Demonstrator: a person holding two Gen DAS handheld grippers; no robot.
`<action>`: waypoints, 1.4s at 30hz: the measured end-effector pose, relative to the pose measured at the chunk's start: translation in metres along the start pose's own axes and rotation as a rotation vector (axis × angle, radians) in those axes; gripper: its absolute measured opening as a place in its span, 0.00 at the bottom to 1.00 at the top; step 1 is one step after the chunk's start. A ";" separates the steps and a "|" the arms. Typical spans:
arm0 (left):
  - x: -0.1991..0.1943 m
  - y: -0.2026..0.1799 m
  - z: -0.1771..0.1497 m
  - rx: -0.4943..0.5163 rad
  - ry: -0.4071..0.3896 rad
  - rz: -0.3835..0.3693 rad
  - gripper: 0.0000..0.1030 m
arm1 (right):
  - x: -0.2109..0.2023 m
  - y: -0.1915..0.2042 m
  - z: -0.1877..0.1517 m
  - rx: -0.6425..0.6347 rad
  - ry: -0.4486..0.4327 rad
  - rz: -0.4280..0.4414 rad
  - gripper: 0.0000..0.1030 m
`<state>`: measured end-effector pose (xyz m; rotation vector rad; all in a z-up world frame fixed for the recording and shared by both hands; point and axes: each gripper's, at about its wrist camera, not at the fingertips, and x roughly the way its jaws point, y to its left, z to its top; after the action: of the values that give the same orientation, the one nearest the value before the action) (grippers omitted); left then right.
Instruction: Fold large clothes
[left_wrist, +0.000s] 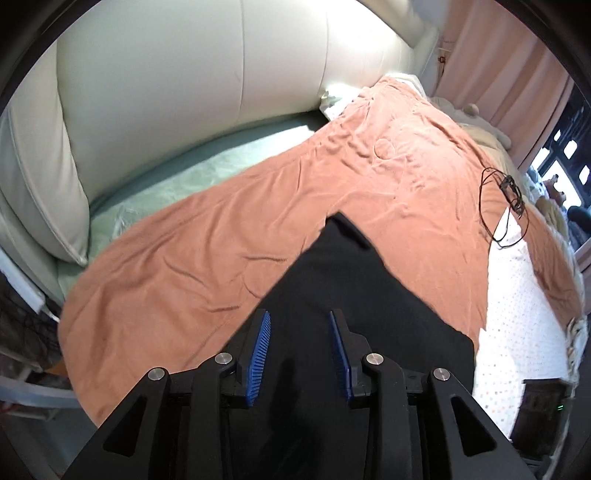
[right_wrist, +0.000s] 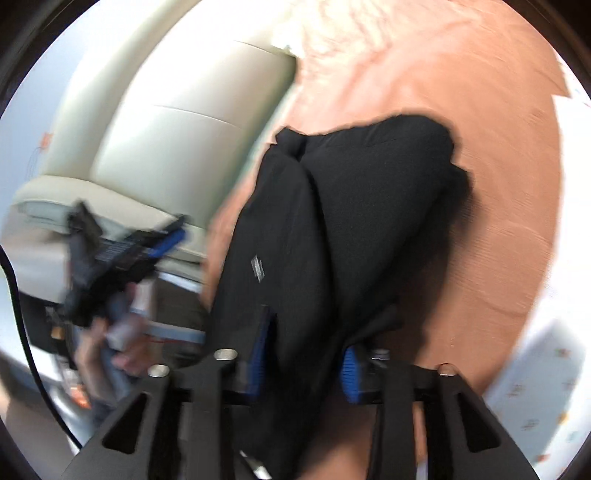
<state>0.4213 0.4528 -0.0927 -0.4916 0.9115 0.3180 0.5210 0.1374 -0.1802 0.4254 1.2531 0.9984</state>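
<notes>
A black garment (left_wrist: 354, 295) lies on an orange blanket (left_wrist: 221, 229) on the bed. My left gripper (left_wrist: 300, 317) is open, its blue pads (left_wrist: 261, 343) apart, hovering over the garment's near part with nothing between them. In the blurred right wrist view the same black garment (right_wrist: 332, 221) hangs bunched and lifted, with a small white label showing. My right gripper (right_wrist: 306, 332) has black cloth between its blue pads (right_wrist: 349, 373); the blur hides how far they are closed. The left gripper (right_wrist: 122, 251) shows at the left of that view, held by a hand.
A cream padded headboard (left_wrist: 184, 74) and a pillow (left_wrist: 40, 192) stand behind the bed. A black cable and glasses (left_wrist: 506, 199) lie on the blanket at right. A white dotted sheet (left_wrist: 524, 332) and pink curtains (left_wrist: 498, 55) are at right.
</notes>
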 end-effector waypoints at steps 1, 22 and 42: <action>-0.002 0.002 -0.004 0.006 -0.001 0.007 0.34 | -0.002 -0.005 -0.004 -0.005 0.010 0.000 0.43; -0.022 -0.004 -0.146 0.002 0.029 -0.044 0.34 | -0.015 -0.033 -0.016 0.022 -0.036 -0.137 0.35; -0.092 -0.068 -0.187 0.000 -0.028 -0.088 0.69 | -0.148 0.025 -0.062 -0.135 -0.149 -0.243 0.62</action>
<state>0.2737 0.2903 -0.0955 -0.5247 0.8599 0.2439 0.4565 0.0158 -0.0933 0.2316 1.0682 0.8231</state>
